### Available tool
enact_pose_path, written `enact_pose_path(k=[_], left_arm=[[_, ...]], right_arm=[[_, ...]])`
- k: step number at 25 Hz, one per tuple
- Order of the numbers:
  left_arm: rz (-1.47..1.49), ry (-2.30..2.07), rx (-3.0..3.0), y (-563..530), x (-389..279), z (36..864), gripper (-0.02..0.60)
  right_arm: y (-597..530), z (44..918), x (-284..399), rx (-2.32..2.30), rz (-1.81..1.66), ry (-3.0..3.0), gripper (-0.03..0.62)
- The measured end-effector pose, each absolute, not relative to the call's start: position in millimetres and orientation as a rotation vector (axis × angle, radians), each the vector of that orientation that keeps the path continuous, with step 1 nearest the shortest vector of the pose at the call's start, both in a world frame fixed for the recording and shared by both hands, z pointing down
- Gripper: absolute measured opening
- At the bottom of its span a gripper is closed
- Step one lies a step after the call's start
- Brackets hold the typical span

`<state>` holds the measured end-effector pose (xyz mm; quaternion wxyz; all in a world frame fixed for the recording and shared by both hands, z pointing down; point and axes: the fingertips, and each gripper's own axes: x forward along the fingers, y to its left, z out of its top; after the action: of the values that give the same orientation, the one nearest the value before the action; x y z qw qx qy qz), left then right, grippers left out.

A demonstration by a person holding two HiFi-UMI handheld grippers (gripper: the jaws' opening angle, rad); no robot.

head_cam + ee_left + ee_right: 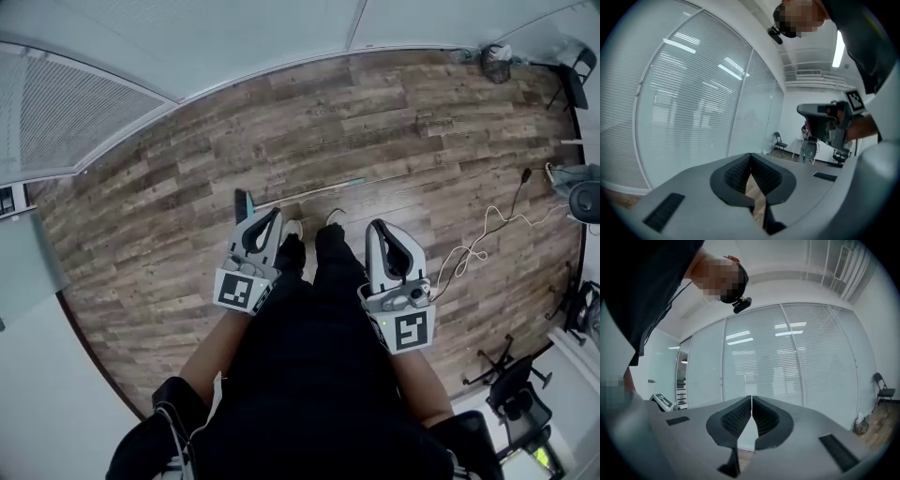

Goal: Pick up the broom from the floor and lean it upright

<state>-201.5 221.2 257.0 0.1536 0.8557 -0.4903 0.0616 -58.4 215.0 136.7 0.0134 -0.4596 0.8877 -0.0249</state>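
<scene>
The broom (pixel 246 203) lies flat on the wooden floor in the head view, its teal head at the left. Its thin handle (pixel 319 190) runs off to the right, just beyond the person's shoes (pixel 292 228). My left gripper (pixel 274 216) hovers close to the broom head, jaws shut with nothing between them. My right gripper (pixel 379 227) is held on the other side of the legs, also shut and empty. In the left gripper view the closed jaws (pixel 751 155) point at a blinds-covered glass wall, with the right gripper (pixel 825 123) at the right. The right gripper view shows closed jaws (pixel 751 398) facing the same wall.
A glass wall with blinds (pixel 75 103) borders the floor at the left and far side. A white cable (pixel 478 239) trails over the floor at the right, toward a round device (pixel 586 199). A dark bag (pixel 497 62) sits in the far corner, and an office chair (pixel 520 394) stands at the lower right.
</scene>
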Motion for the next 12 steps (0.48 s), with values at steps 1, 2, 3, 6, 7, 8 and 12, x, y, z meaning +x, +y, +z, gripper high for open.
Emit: enact_pose_path(k=[1, 2, 3, 6, 7, 8, 12], left_arm=[[0.22, -1.371, 2.471, 221, -194, 271, 0.02], [0.257, -1.331, 2.483, 219, -187, 286, 0.02], [0.284, -1.301, 2.492, 215, -182, 302, 0.02], [0.374, -1.283, 2.521, 201, -175, 353, 0.02], [0.42, -1.291, 2.523, 198, -176, 372, 0.02], [0.473, -1.296, 2.519, 197, -178, 393, 0.02], [0.617, -1.209, 2.461, 209, -182, 486, 0.021]], right_arm=[[206, 137, -62, -1.38, -0.038, 2.797, 0.021], [196, 140, -65, -1.336, -0.015, 2.822, 0.02], [186, 144, -66, -1.305, -0.011, 2.836, 0.02], [154, 164, -68, -1.277, -0.033, 2.826, 0.021], [144, 174, -68, -1.283, -0.043, 2.815, 0.02], [136, 186, -69, -1.298, -0.065, 2.801, 0.021], [112, 236, -73, -1.353, -0.147, 2.753, 0.021]])
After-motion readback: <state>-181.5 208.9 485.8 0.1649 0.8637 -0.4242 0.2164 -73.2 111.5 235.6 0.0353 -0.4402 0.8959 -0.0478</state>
